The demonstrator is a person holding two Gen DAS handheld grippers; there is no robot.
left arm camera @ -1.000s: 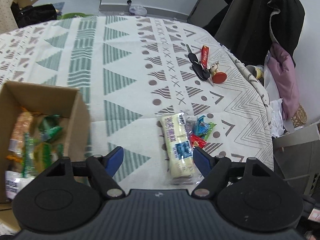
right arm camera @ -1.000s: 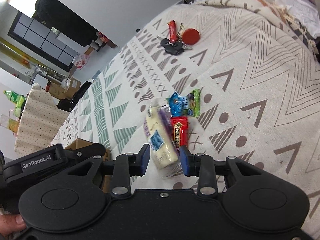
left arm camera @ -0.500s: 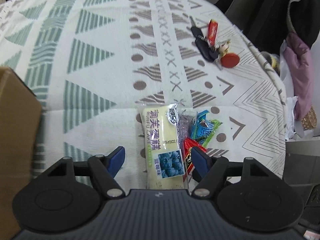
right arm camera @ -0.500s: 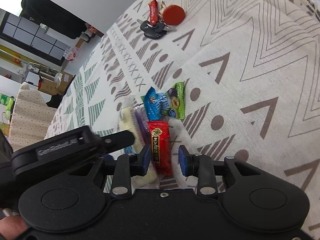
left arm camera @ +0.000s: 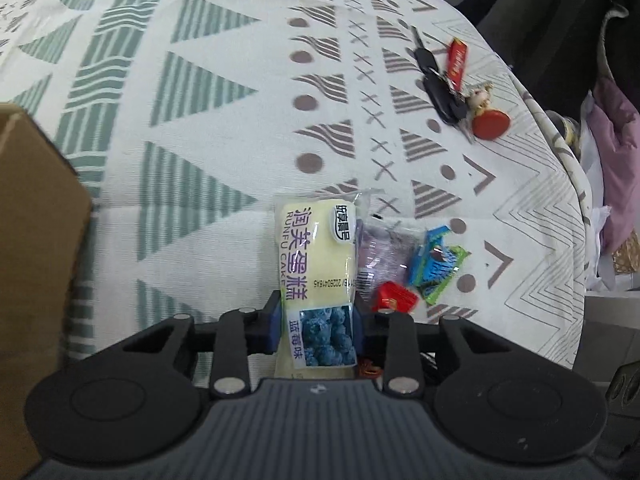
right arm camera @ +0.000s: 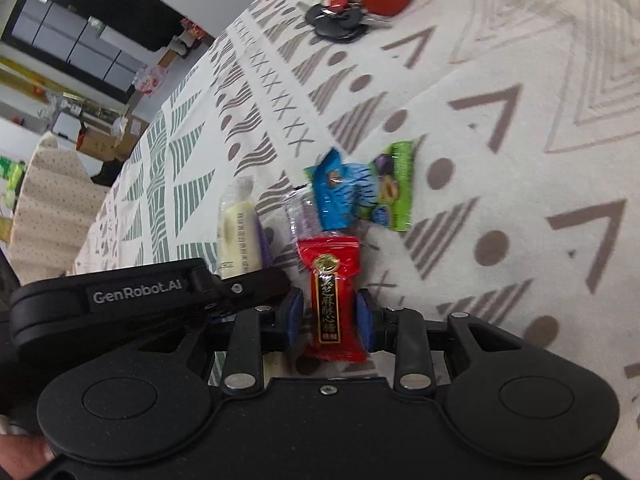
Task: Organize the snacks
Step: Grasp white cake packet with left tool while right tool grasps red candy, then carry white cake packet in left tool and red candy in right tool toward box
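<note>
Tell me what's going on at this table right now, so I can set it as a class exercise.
A person is sorting snacks with two handheld grippers. The left gripper has its fingers closed on the blueberry cake packet, which lies on the patterned tablecloth. The right gripper straddles the red candy, its fingers close beside the wrapper but apparently not yet pinching. A blue-green candy and a bunch of keys lie beyond; a cardboard box stands left.

The patterned tablecloth (left arm camera: 224,128) bears snack packets (right arm camera: 360,188), keys (left arm camera: 440,92), seemingly a cardboard box (left arm camera: 32,216).

pale cake pack (left arm camera: 316,264), red candy (right arm camera: 334,300), blue-green candies (right arm camera: 360,190) lie clustered.
</note>
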